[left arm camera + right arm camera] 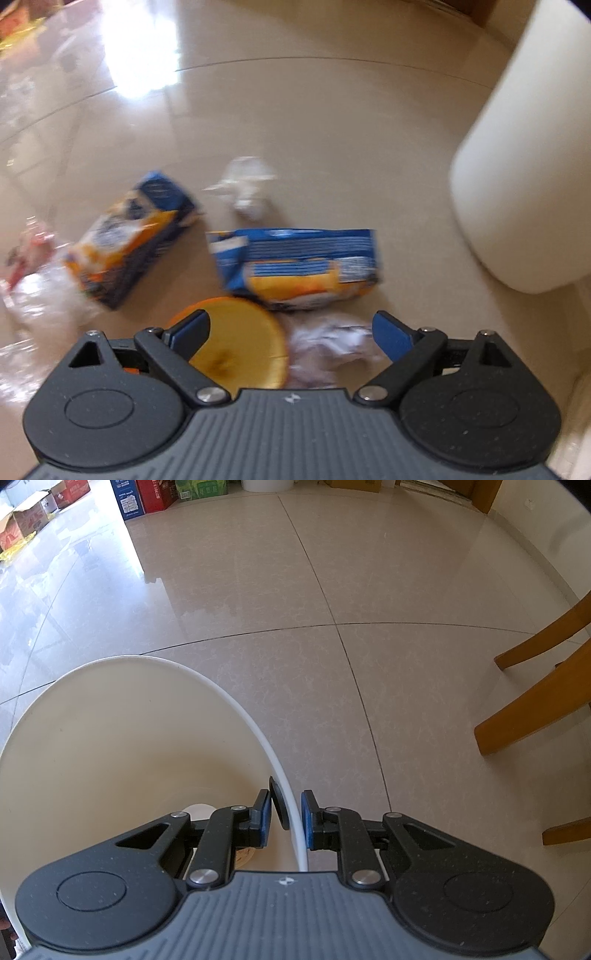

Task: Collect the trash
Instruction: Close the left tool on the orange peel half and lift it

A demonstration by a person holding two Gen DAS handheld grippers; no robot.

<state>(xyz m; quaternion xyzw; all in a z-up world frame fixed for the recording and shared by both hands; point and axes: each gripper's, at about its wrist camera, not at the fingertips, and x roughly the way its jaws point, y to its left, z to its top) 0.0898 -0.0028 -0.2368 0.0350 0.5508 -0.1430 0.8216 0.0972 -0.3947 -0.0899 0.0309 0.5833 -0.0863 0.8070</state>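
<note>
On floor, blue-orange wrapper lying crosswise, left tool spread

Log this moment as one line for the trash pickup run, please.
left gripper: open above orange disc and crumpled paper | right gripper: shut on white bin rim | wrappers on floor

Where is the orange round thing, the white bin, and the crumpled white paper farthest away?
orange round thing [236,343], left wrist view, on its flat face.
white bin [243,709], right wrist view, on its rim.
crumpled white paper [245,186], left wrist view, on its middle.
</note>
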